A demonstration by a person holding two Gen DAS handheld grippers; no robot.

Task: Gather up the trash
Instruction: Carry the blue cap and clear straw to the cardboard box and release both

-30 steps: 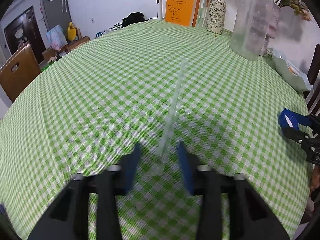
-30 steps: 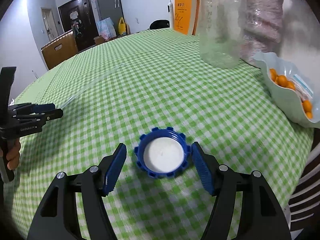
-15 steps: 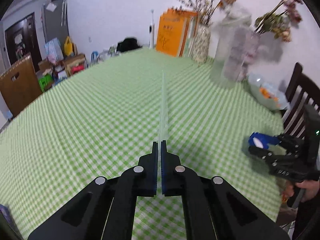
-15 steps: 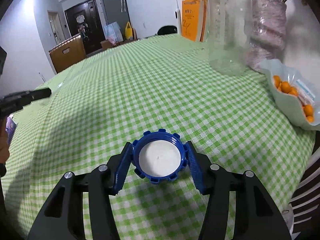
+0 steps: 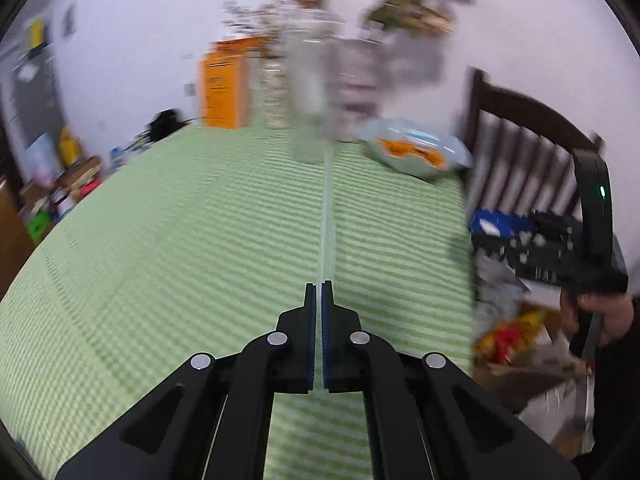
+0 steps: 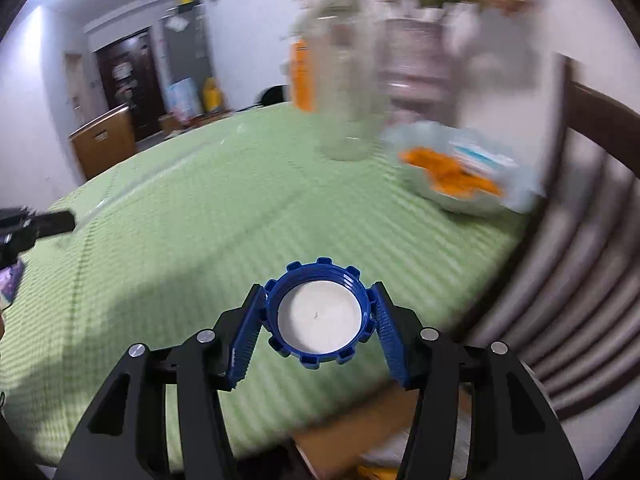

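My left gripper (image 5: 319, 292) is shut on a long clear plastic strip (image 5: 327, 216) that sticks out forward above the green checked tablecloth (image 5: 180, 240). My right gripper (image 6: 319, 312) is shut on a blue ribbed bottle cap (image 6: 319, 316) with a white inside, held above the table's near right edge. In the left wrist view the right gripper (image 5: 486, 226) with the cap shows at the right, over a box of trash (image 5: 516, 336) beside the table. The left gripper (image 6: 60, 220) shows at the far left of the right wrist view.
A clear jar (image 5: 310, 96), vases with dried flowers (image 5: 276, 92), an orange book (image 5: 222, 92) and a pale bowl of orange fruit (image 5: 416, 152) stand at the table's far side. A dark wooden chair (image 5: 520, 152) is at the right. Both views are blurred.
The left gripper closed on the strip, lifted it and swung right. The right gripper closed on the blue cap, lifted it and moved toward the table's right edge.
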